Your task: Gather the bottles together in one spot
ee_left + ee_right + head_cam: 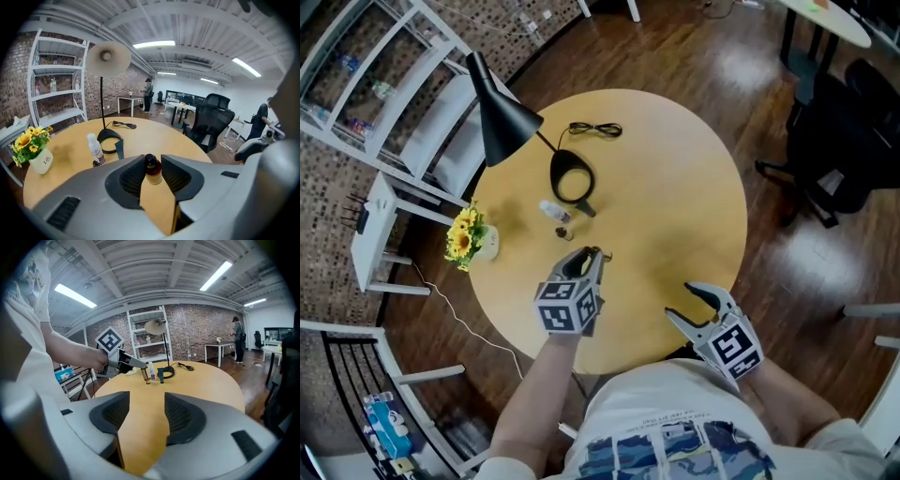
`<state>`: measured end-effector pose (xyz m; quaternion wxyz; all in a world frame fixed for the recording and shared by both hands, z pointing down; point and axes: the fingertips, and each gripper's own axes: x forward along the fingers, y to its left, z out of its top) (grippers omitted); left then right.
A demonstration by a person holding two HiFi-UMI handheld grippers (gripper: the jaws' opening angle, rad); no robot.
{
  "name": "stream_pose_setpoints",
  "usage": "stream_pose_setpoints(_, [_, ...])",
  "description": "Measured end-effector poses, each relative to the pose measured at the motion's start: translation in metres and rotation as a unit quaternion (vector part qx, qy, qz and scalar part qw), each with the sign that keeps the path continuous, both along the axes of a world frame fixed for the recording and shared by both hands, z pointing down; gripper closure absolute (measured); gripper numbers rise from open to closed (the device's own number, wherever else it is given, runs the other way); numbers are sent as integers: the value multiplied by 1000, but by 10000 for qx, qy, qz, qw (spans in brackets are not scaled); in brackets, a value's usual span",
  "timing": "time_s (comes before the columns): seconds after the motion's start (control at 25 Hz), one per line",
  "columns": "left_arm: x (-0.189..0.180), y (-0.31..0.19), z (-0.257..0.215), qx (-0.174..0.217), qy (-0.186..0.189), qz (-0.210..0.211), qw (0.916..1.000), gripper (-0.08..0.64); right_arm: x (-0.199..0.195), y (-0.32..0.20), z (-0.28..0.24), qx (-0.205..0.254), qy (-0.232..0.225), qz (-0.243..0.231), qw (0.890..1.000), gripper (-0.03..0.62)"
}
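A small amber bottle (152,171) with a black cap stands upright between the jaws of my left gripper (152,164), which is shut on it. In the head view that gripper (592,255) is over the middle of the round wooden table (675,187). Just beyond it are a white bottle (554,212) (95,149) and a teal bottle (119,149) by the lamp base (571,176). From the right gripper view the held amber bottle (145,375) sits close beside the white bottle (151,370) and the teal bottle (161,375). My right gripper (680,300) (146,401) stands open and empty near the table's front edge.
A black desk lamp (502,117) leans over the table's back left, its cable (595,129) coiled behind. A white pot of yellow flowers (469,236) stands at the left edge. A white shelf unit (384,84) is beyond the table, and a black office chair (834,159) at the right.
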<state>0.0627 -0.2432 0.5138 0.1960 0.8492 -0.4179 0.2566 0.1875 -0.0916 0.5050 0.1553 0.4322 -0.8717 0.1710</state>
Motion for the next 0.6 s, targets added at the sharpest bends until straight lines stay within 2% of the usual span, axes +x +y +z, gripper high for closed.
stream_pose_setpoints(0.2, [-10,-44,35,137,-407,-311,9986,456,13,2,18,-256,171,122,9995,333])
stream_pose_setpoints(0.6, [-19,-114,90,188,-735,-512,9958,456,30,-13,32,-565,398,317,9971,333])
